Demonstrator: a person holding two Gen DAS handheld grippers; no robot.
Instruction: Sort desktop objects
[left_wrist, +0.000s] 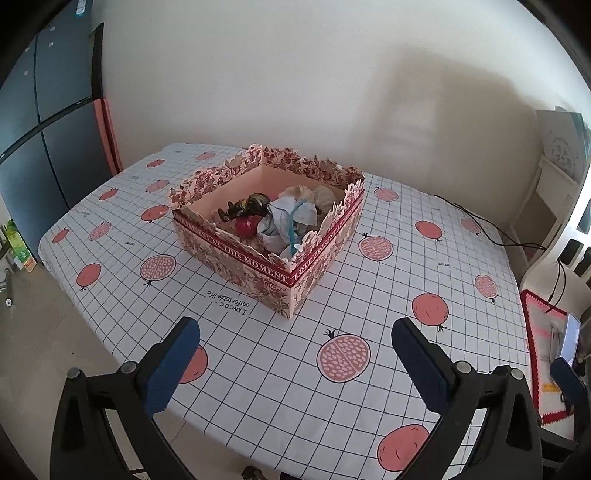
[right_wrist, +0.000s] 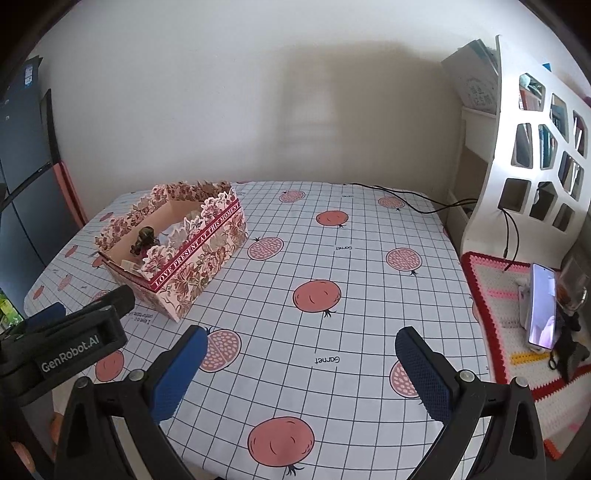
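Left gripper (left_wrist: 295, 363) fingers (left_wrist: 173, 369) wide apart, holding nothing, above near edge of tabletop (left_wrist: 369, 406). Right gripper (right_wrist: 301, 373) fingers (right_wrist: 424, 373) likewise spread wide, nothing between them. Floral box (left_wrist: 266, 229) sits toward far left part of tabletop, one corner pointing at near edge. Inside box: crumpled paper (left_wrist: 291, 218), dark figurine (left_wrist: 245, 206), red round object (left_wrist: 246, 225). Black cable (right_wrist: 402, 199) lies across far right corner.
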